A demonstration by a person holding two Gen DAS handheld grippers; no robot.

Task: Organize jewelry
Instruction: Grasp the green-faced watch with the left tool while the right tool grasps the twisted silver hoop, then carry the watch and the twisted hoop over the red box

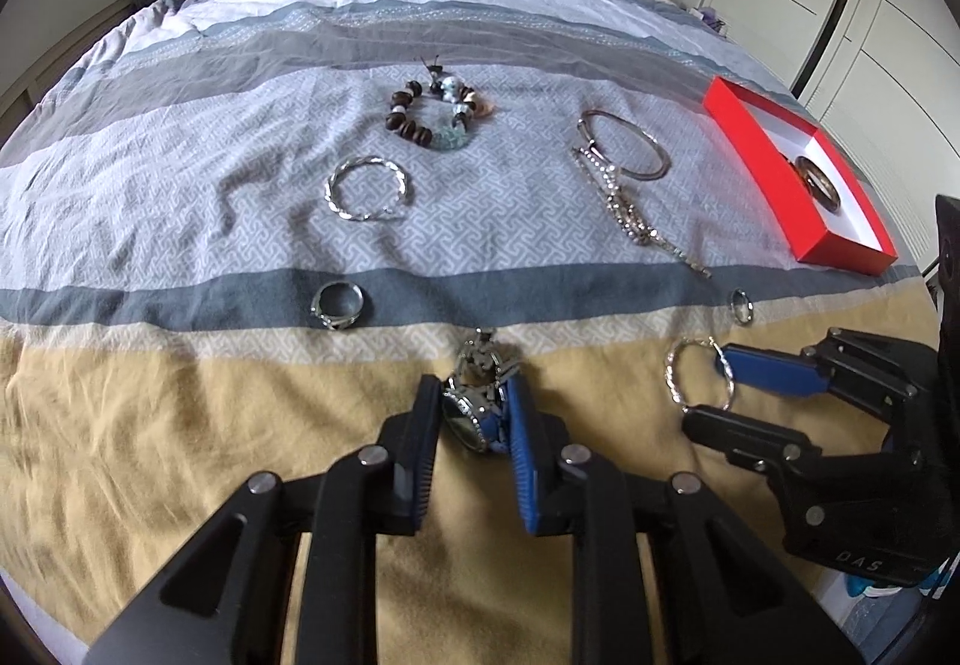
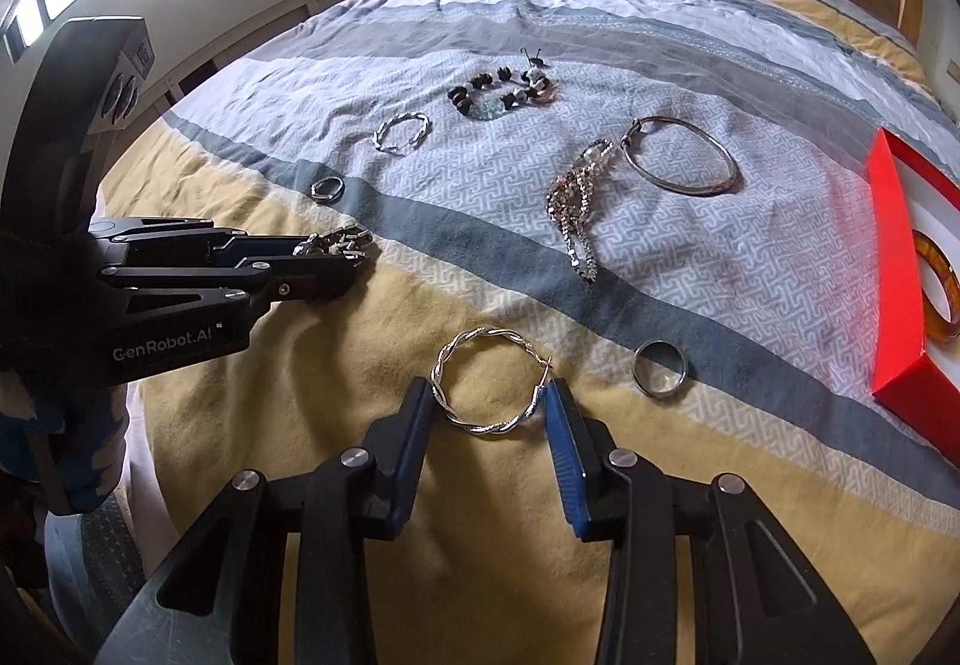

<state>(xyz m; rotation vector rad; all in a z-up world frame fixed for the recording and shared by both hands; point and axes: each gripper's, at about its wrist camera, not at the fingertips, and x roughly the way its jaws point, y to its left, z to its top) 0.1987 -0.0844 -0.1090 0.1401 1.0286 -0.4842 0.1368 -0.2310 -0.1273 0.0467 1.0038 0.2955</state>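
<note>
Item: wristwatch [image 1: 474, 413], metal band, lying on the yellow stripe of the bedspread [image 1: 180, 425]. It is clamped between the narrowed jaws of the left gripper [image 1: 471, 407], dial on edge against the blue pad, band trailing forward beyond the fingertips.

Item: twisted hoop [image 2: 489, 383], flat on the same stripe, set between the jaws of the right gripper [image 2: 489, 395]. Both pads are seen at its rim, left and right; a firm pinch is judged likely but not certain.

Destination: red box [image 1: 798, 173], open, one amber bangle [image 1: 819, 182] inside. It is placed ahead and to the right of both tongs, nearer the right gripper; the hoop is judged the shorter carry
</note>
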